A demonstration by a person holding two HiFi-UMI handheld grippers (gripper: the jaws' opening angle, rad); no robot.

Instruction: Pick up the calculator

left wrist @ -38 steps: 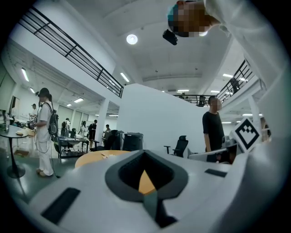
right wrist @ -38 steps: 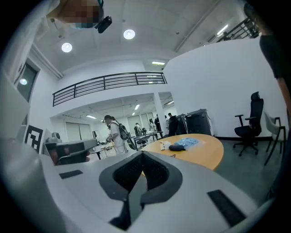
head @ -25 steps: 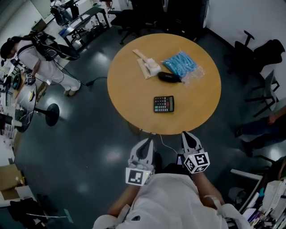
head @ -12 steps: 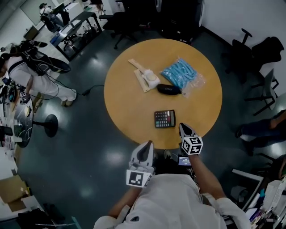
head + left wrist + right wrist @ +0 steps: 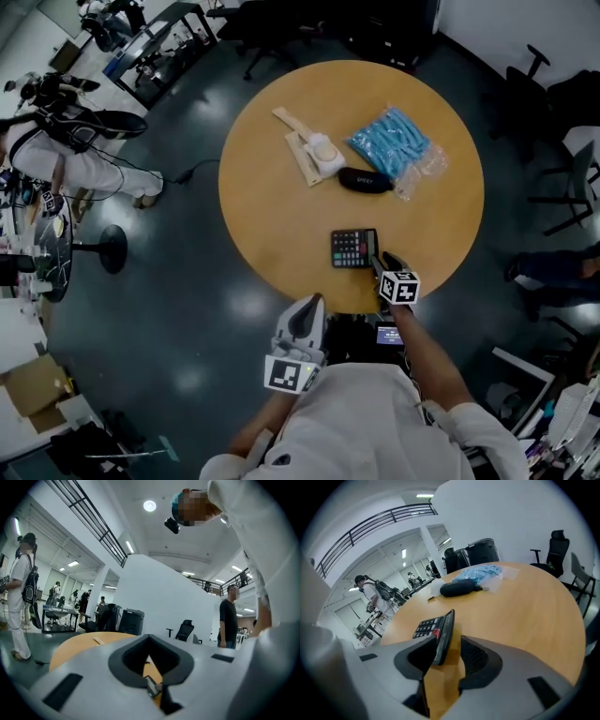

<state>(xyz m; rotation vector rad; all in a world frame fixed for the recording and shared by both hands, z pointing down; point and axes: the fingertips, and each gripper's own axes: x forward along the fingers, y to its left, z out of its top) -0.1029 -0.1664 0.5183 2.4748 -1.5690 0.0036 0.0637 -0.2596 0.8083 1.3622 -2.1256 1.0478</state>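
The black calculator lies flat near the front edge of the round wooden table. My right gripper reaches over that edge, slanting down at the calculator's right end. In the right gripper view the calculator pokes its near end between the jaws of the right gripper. The jaws are opening; a gap shows beside the right pad, so nothing is clamped. My left gripper hangs off the table in front of it, its tips together with nothing in them; the left gripper looks level across the tabletop.
Farther back on the table lie a black pouch, a clear bag of blue items and a white object on a wooden board. Office chairs stand to the right. A person stands at the far left.
My right gripper has swung forward and down from in front of the table to the calculator's end, and its jaws have parted. The left gripper has barely shifted in the view.
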